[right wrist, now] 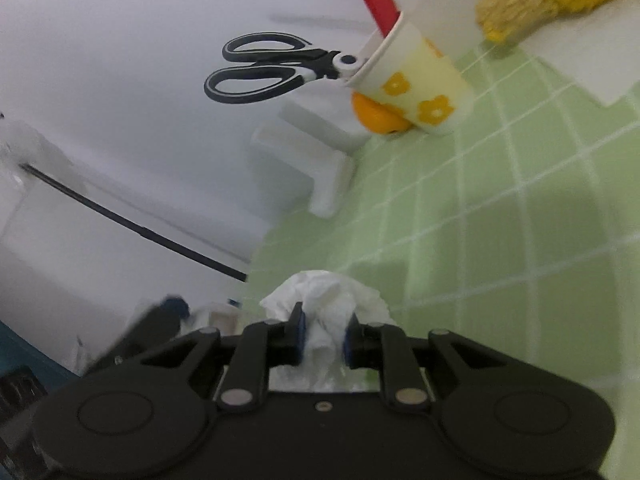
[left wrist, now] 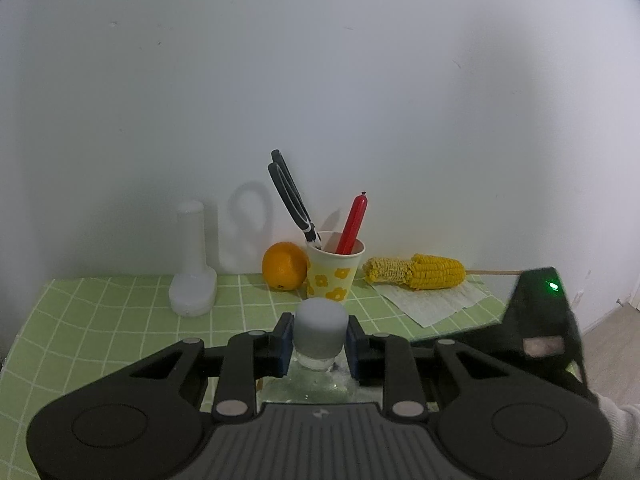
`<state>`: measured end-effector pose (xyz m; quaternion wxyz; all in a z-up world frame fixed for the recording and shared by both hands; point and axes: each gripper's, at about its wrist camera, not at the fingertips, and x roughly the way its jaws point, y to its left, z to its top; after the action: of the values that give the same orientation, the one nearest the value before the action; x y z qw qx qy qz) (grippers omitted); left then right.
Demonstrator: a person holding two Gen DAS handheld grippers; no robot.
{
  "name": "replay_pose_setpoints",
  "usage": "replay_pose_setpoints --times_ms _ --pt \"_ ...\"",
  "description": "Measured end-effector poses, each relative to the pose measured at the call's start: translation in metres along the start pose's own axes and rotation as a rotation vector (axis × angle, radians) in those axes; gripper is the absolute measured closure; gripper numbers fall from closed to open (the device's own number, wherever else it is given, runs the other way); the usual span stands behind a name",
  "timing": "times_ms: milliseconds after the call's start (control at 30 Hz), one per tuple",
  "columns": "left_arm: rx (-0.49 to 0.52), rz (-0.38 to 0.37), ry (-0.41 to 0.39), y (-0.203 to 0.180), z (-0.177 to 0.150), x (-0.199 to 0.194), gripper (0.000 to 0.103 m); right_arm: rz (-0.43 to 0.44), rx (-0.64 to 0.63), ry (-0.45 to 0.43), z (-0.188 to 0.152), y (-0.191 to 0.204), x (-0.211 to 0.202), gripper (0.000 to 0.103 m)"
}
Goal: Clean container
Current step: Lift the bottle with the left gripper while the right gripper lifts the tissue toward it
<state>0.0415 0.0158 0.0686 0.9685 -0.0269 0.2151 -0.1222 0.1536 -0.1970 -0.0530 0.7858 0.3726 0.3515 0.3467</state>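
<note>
The left hand-held gripper [left wrist: 319, 342] is clenched on a clear bottle [left wrist: 316, 384]. Its two blue pads [left wrist: 285, 344] press on both sides of the bottle's pale grey cap [left wrist: 320, 326]. The bottle stands up straight, low in the middle of the left view, over the front part of the worktop [left wrist: 100, 320], which has a green cloth with white squares on it.

The right hand-held gripper [right wrist: 323, 338] is grasping a crumpled white tissue [right wrist: 328, 304]. The tissue puffs out above and between the fingers. This view is tilted, so everything leans to one side.

At the back of the worktop, by the white wall, stands a paper cup [left wrist: 335, 270] with yellow flowers. Black scissors [left wrist: 290, 200] and a red stick-like thing [left wrist: 352, 220] poke out of the cup. An orange [left wrist: 284, 266] sits just left of the cup, touching it or nearly so. Further left is a white bottle-shaped thing [left wrist: 193, 264] with a tall thin neck. To the right of the cup, a half-eaten corn cob [left wrist: 416, 272] on a wooden stick lies on a white paper sheet [left wrist: 436, 300].

On the right edge of the left view you can see the black back of the other hand-held gripper, with a small green light [left wrist: 553, 286] on it
</note>
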Motion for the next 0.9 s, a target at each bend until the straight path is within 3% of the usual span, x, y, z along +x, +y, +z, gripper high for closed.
replay_pose_setpoints --times_ms 200,333,700,900 --pt "-0.014 0.004 0.001 0.0 0.001 0.001 0.075 -0.068 -0.055 0.043 -0.017 0.0 -0.018 0.085" --pt "-0.027 0.002 0.001 0.001 0.001 0.0 0.074 -0.012 0.006 0.073 -0.034 -0.008 -0.022 0.086" --pt "-0.027 0.002 0.005 0.0 0.003 0.001 0.074 0.097 0.028 0.176 -0.06 0.01 0.013 0.086" --pt "-0.022 -0.003 0.008 0.002 0.004 0.0 0.074 0.165 0.088 0.138 -0.059 0.01 0.01 0.086"
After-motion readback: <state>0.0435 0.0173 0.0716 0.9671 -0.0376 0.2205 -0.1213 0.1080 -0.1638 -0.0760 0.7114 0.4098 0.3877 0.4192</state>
